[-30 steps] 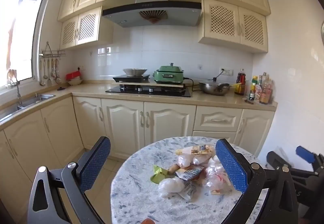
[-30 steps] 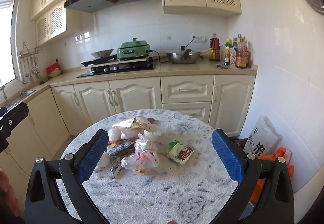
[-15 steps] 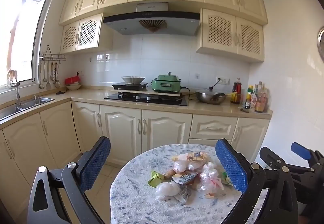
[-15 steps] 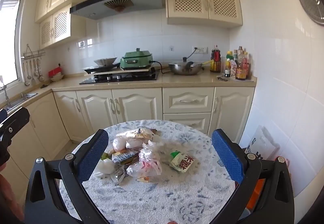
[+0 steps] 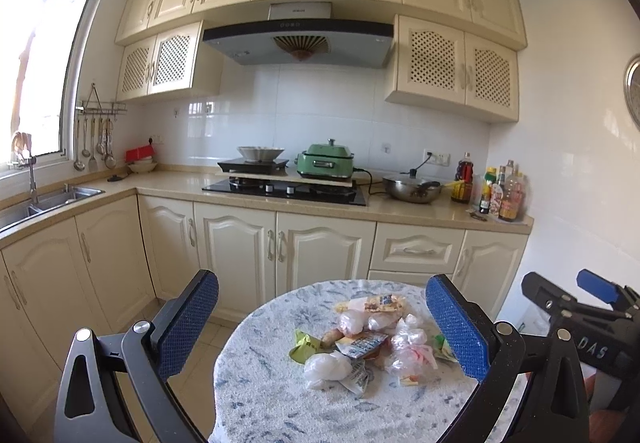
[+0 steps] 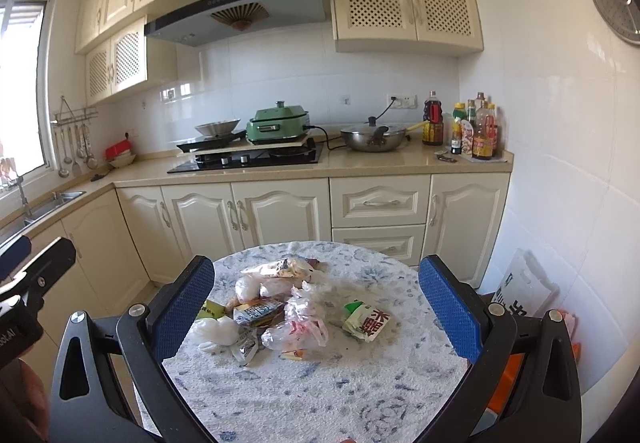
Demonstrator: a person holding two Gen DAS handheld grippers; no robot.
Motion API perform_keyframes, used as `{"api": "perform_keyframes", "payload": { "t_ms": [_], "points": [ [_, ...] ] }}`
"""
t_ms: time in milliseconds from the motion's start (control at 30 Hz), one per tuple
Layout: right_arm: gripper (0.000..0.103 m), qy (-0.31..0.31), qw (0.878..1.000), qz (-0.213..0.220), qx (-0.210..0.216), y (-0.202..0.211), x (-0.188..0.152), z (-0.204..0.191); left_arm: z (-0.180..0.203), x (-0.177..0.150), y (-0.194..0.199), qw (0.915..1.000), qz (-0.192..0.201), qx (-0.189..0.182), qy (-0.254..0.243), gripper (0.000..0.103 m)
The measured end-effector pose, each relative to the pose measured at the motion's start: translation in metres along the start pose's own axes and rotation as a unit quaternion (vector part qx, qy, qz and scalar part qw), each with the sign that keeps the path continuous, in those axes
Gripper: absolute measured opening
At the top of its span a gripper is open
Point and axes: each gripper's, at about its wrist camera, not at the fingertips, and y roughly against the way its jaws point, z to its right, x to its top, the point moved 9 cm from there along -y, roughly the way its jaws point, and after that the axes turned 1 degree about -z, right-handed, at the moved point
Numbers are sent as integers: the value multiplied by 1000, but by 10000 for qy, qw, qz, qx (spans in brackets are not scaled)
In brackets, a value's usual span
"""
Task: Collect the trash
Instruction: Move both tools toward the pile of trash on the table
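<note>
Left wrist view: left tongs (image 5: 322, 327) spread wide, nothing between them, raised above the round table (image 5: 260, 395).
Right wrist view: right tongs (image 6: 316, 309) also spread wide and empty, over the same table (image 6: 320, 399).
Trash: one loose heap (image 6: 264, 313) of wrappers and clear bags on the table's far half; exact count hard to tell.
Apart from heap: one green-and-white packet (image 6: 366, 321) lying just to its right.
White wad: one (image 5: 326, 365) at the heap's near edge.
Stove: one green pot (image 6: 278, 125), one wok (image 6: 374, 139) beside it.
Bottles: a cluster (image 6: 476, 131) in the corner, number unclear.
</note>
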Motion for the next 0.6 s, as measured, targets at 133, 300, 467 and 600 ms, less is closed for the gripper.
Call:
{"api": "perform_keyframes", "payload": {
  "t_ms": [133, 300, 467, 600],
  "points": [
    [103, 53, 9999, -111, 11, -10, -4, 1, -4, -6, -13, 9999, -108, 25, -29, 102],
    [103, 46, 9993, -372, 5, -31, -15, 6, -9, -17, -36, 9993, -378, 49, -34, 102],
    [103, 162, 9978, -638, 55, -59, -29, 1, -10, -27, -68, 9978, -651, 124, -91, 102],
    [103, 202, 9953, -936, 116, -85, -48, -3, -13, -41, -95, 9955, -938, 144, -86, 102]
  ]
}}
